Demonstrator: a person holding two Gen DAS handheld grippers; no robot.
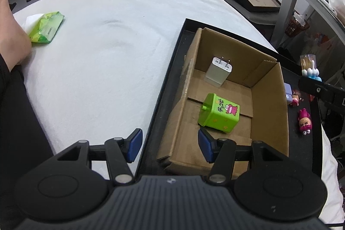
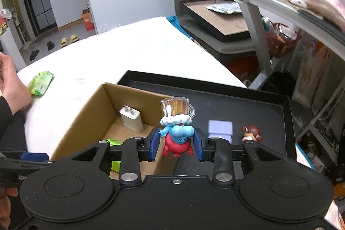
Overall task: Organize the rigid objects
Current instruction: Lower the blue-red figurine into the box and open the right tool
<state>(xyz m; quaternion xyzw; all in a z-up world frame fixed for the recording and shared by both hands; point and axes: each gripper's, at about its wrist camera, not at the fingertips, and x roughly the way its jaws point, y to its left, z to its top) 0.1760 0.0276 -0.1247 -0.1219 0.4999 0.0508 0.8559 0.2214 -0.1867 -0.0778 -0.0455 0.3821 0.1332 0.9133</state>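
The right gripper (image 2: pixel 177 145) pinches a blue-and-red figurine (image 2: pixel 177 137) between its two blue pads (image 2: pixel 154 145), one pad on each flank of the red body. The figurine stands upright, its long axis vertical: a clear mug (image 2: pixel 177 106) sits on its white cap at the top, and its red feet point down. It hangs above the right wall of the cardboard box (image 2: pixel 86 113), over the boundary between the box interior and the black tray (image 2: pixel 258 109).

The left gripper (image 1: pixel 170 145) is spread wide with nothing between its pads; one pad lies over the white sheet (image 1: pixel 107 47), the other over the near part of the box floor, just beside the green toy bin (image 1: pixel 218 112).

The green toy bin lies on its side on the box floor, its long axis running diagonally, with the lid end towards the left wall. A white plug adapter (image 1: pixel 218 71) leans against the far wall of the box with its two prongs pointing up.

On the tray, to the right of the box, are a lilac block (image 2: pixel 220 131), a brown-haired figure (image 2: pixel 251 133) and a pink figure (image 1: pixel 304 123) lying down. A green tissue pack (image 1: pixel 46 26) rests on the sheet, well apart from the tray.
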